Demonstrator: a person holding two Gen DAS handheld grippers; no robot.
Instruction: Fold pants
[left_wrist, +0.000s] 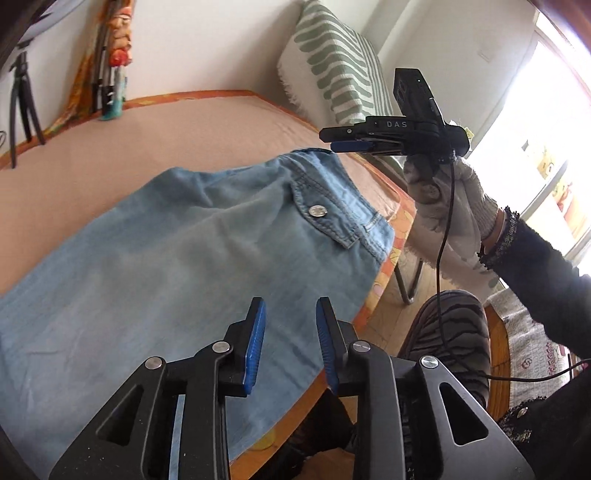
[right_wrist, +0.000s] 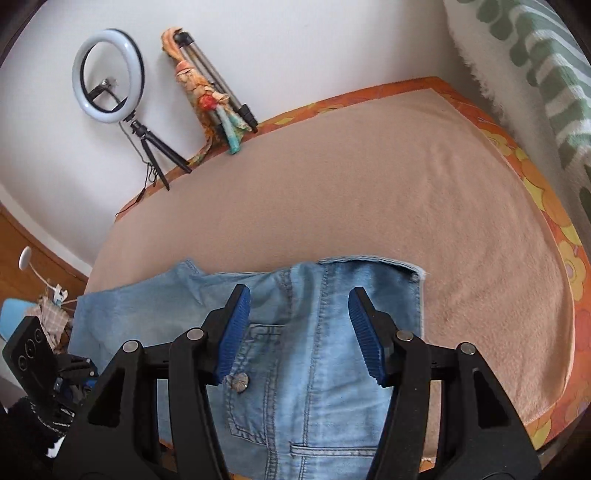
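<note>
Light blue denim pants (left_wrist: 177, 251) lie flat on a peach blanket (left_wrist: 166, 125), their pocket flap and metal button (left_wrist: 317, 210) toward the right edge. My left gripper (left_wrist: 290, 306) hovers over the near edge of the denim, its blue pads a little apart with nothing between them. In the right wrist view, my right gripper (right_wrist: 299, 295) stands open above the pants (right_wrist: 314, 369) near the button (right_wrist: 238, 382), gripping no cloth. A gloved hand (left_wrist: 443, 206) holds the right gripper (left_wrist: 332, 141) in the air beyond the pants' right end.
The blanket covers a surface with an orange flowered border (right_wrist: 569, 258). A green-striped cushion (left_wrist: 332, 62) stands at the far right. A ring light on a tripod (right_wrist: 110, 74) and a folded tripod with a scarf (right_wrist: 210, 96) lean against the back wall. Bare blanket (right_wrist: 369, 184) stretches beyond the pants.
</note>
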